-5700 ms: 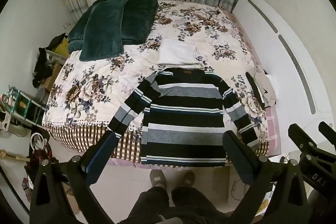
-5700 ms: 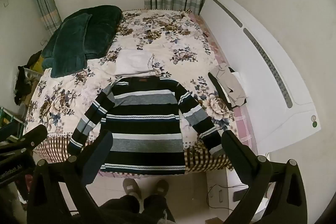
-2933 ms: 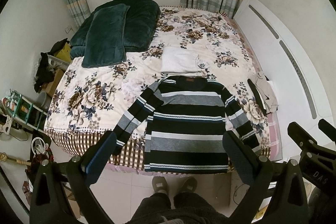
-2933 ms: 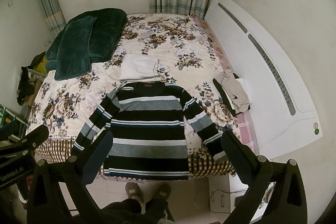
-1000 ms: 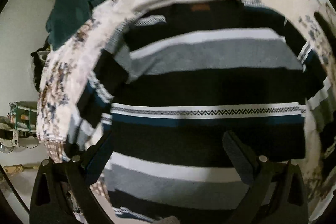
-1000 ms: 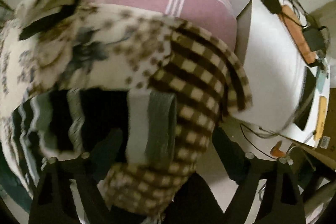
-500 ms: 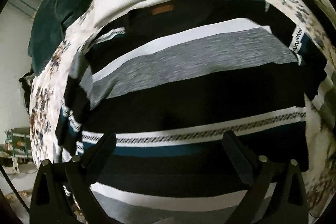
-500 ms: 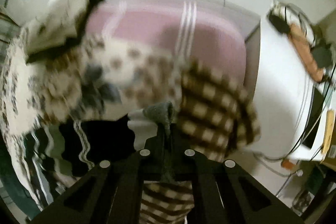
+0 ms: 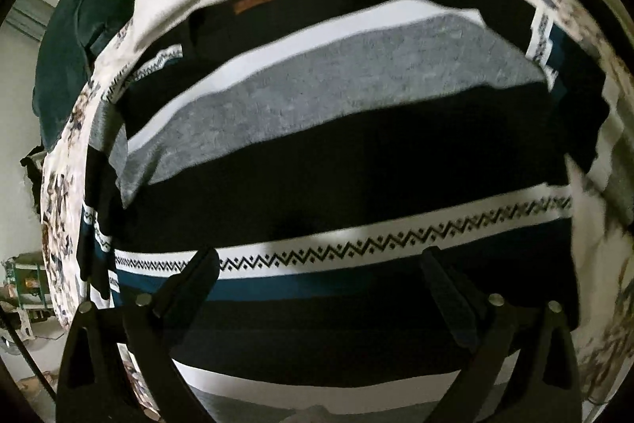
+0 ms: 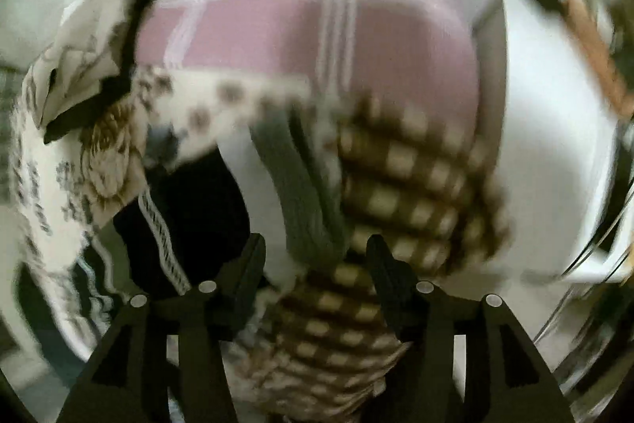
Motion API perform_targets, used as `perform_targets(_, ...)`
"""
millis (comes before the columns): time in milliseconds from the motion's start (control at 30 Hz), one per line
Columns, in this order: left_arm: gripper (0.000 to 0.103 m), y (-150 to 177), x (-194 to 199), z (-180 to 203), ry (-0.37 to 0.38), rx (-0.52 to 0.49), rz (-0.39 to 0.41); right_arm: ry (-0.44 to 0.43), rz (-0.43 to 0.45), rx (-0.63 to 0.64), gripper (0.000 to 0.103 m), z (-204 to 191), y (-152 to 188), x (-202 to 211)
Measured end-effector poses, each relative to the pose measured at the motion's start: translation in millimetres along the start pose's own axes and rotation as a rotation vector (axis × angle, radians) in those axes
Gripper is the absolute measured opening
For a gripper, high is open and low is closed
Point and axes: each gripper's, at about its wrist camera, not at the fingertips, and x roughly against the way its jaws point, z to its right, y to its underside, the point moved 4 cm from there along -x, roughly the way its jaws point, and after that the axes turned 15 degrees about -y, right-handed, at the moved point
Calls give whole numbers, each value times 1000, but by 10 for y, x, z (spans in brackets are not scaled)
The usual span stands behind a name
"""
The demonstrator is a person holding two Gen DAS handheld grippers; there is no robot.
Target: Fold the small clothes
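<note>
Knitted in black, grey, white and teal bands, the striped long-sleeved sweater [image 9: 317, 153] lies face up on the floral bedspread [image 9: 67, 193], its hem toward the foot of the bed. The left gripper [image 9: 321, 280] hangs close above the zigzag stripe of the body, jaws spread, nothing between them. The right gripper [image 10: 315, 264] has just been opening its jaws; they stand half apart with the grey ribbed sleeve cuff [image 10: 305, 193] between them, and through the blur no pad seems to press on it. The step in hand looks like taking that sleeve to fold it inward across the chest. To do it well, close squarely on the cuff alone, leaving out the brown-checked bed skirt [image 10: 404, 193] just beneath it, then carry it flat over the body while the left gripper pins the torso. Nearby lie a crumpled beige-and-black garment [image 10: 79, 66] on the pink sheet [image 10: 277, 34] and a dark green blanket [image 9: 79, 38]; neither blocks the fold.
</note>
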Motion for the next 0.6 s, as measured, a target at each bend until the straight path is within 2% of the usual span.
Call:
perform_targets(133,103,50,-118,30,-7,6,-33,-143,12,-140,55,170,93,-313)
perform_targets(233,103,73,-175,17,-2,20,-54,-178,90,-215,57,241,33,-465)
perform_targets(300,103,81,-205,-9,1,34,-67,-201,181,-271,57,262,2,-479)
perform_targets(333,103,84,-218,-31,1,42,-73,-208,214,-288,52,261,7,-459)
perform_targets(367,103,86,-226,-53,0,49,-76,-212,264,-296,34,231,27,-426)
perform_targets(433,103,93,-246,-136,-4,67,-83,-213,298,-266,15,139,43,-385)
perform_targets(600,103,154,-313,-472,-18,133,-95,-139,367,-68,12,-454,144,-103)
